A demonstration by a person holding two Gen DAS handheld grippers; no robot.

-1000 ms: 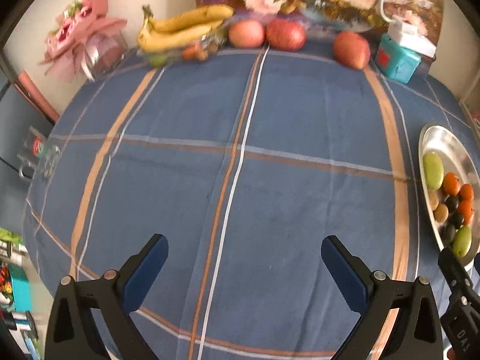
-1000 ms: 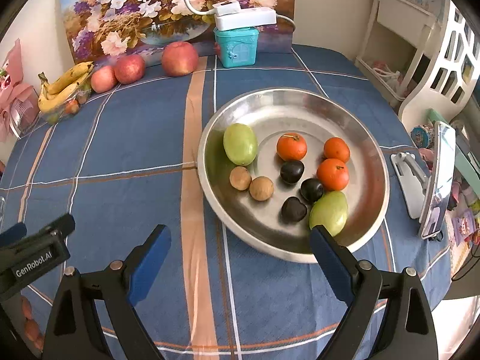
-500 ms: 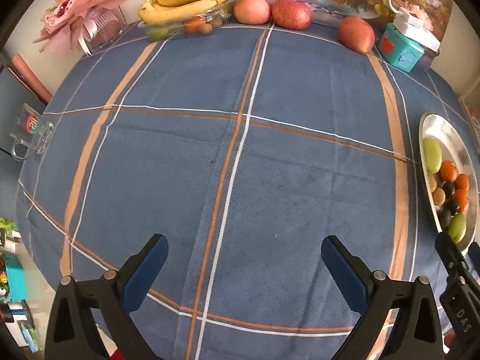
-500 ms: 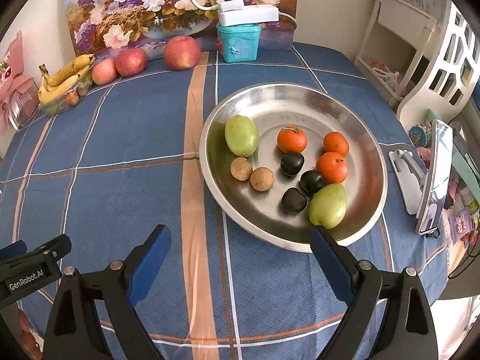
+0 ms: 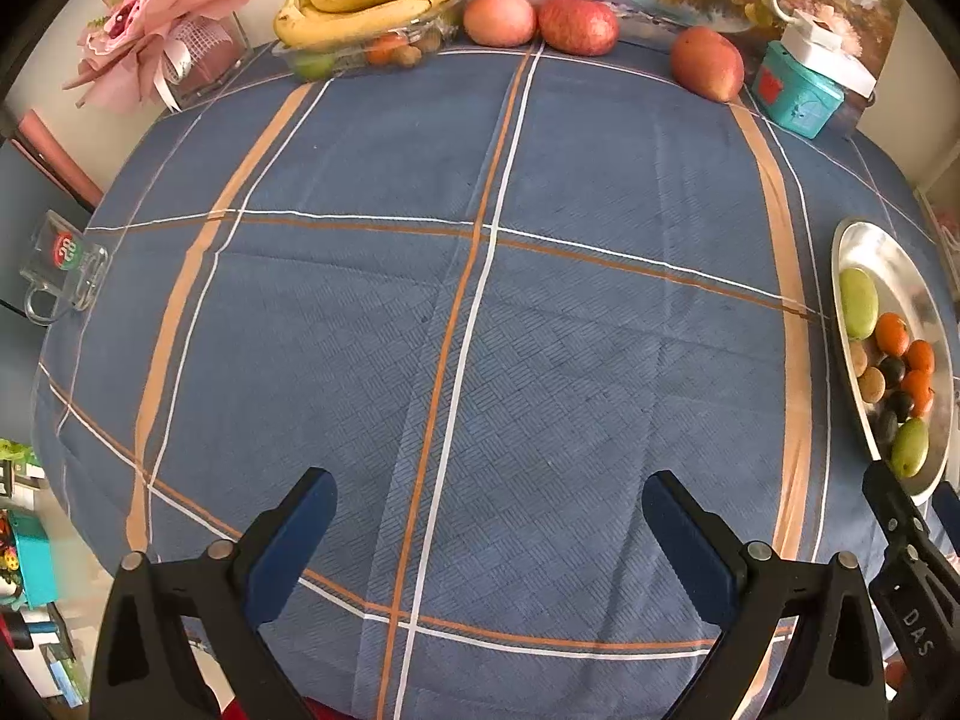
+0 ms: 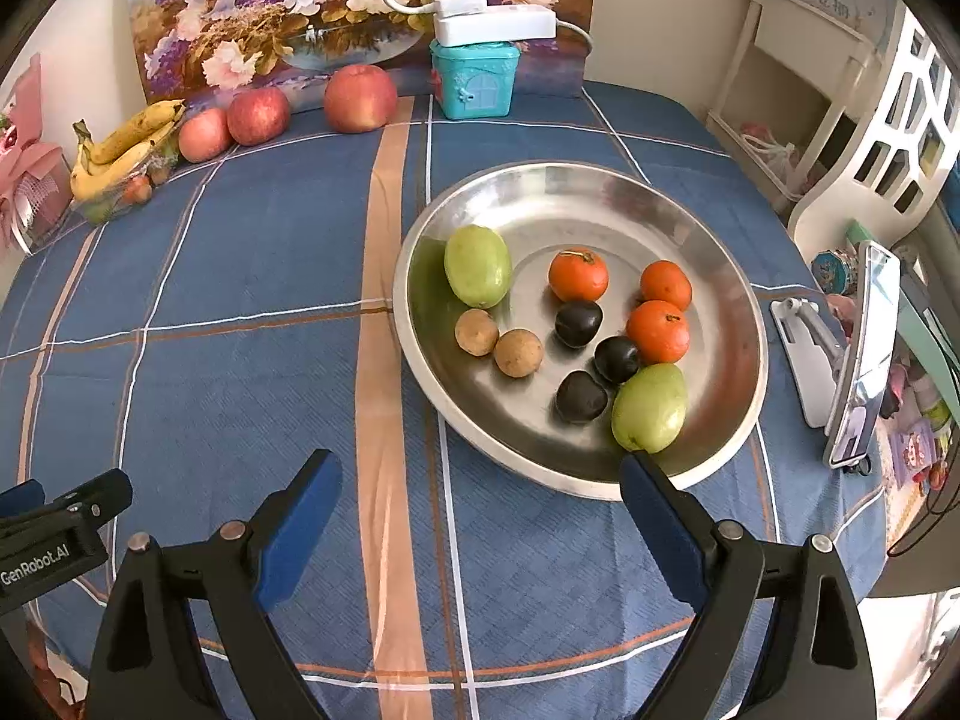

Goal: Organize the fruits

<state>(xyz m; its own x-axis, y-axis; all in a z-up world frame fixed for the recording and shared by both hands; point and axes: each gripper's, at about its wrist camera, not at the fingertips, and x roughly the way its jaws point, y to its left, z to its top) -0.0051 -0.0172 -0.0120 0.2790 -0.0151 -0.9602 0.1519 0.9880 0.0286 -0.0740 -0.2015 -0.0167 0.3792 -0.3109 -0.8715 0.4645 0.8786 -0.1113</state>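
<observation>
A steel plate [image 6: 729,276] on the blue checked tablecloth holds two green fruits [image 6: 478,266], three oranges [image 6: 578,275], three dark plums [image 6: 578,323] and two small brown fruits [image 6: 518,352]. My right gripper [image 6: 480,480] is open and empty, just in front of the plate's near rim. My left gripper [image 5: 489,513] is open and empty above bare cloth near the table's front edge; the plate [image 5: 864,240] lies far to its right. Three apples [image 5: 577,26] and bananas [image 5: 366,6] over a clear tray of small fruit [image 5: 384,51] sit at the far edge.
A teal house-shaped box [image 6: 474,78] with a white lamp base stands at the back by a flower painting [image 6: 300,6]. A pink bouquet [image 5: 156,30] is back left. A phone on a stand [image 6: 858,354] is right of the plate. A white chair [image 6: 888,138] stands beyond.
Both grippers have drawn back and risen, so more of the table shows in each view. Both stay open and empty. No fruit has moved.
</observation>
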